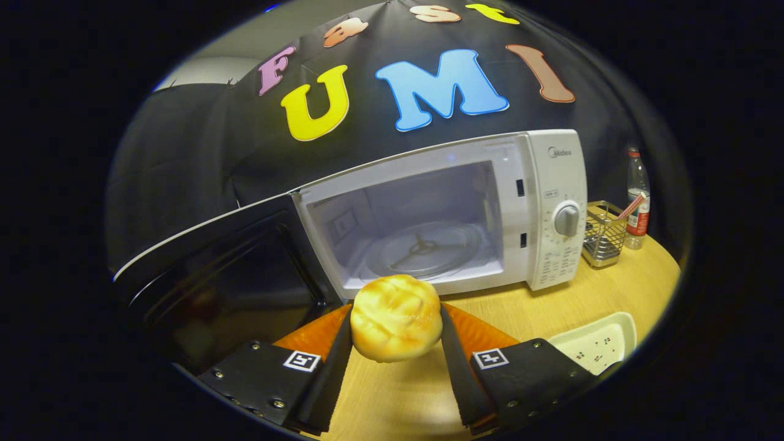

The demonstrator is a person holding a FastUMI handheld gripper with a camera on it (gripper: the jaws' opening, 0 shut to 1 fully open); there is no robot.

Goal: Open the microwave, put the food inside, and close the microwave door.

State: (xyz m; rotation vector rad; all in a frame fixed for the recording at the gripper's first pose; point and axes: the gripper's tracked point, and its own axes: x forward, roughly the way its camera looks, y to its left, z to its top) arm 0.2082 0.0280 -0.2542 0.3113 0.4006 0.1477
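Observation:
A round golden bun sits between my two fingers, and my gripper is shut on it, holding it above the wooden table. Just beyond the bun stands a white microwave with its cavity exposed and a glass turntable inside. Its dark door is swung wide open to the left of the cavity. The bun hangs just in front of the cavity's lower lip.
A wire basket and a plastic bottle stand to the right of the microwave. A pale rectangular dish lies on the table beside my right finger. The open door takes up the room on the left.

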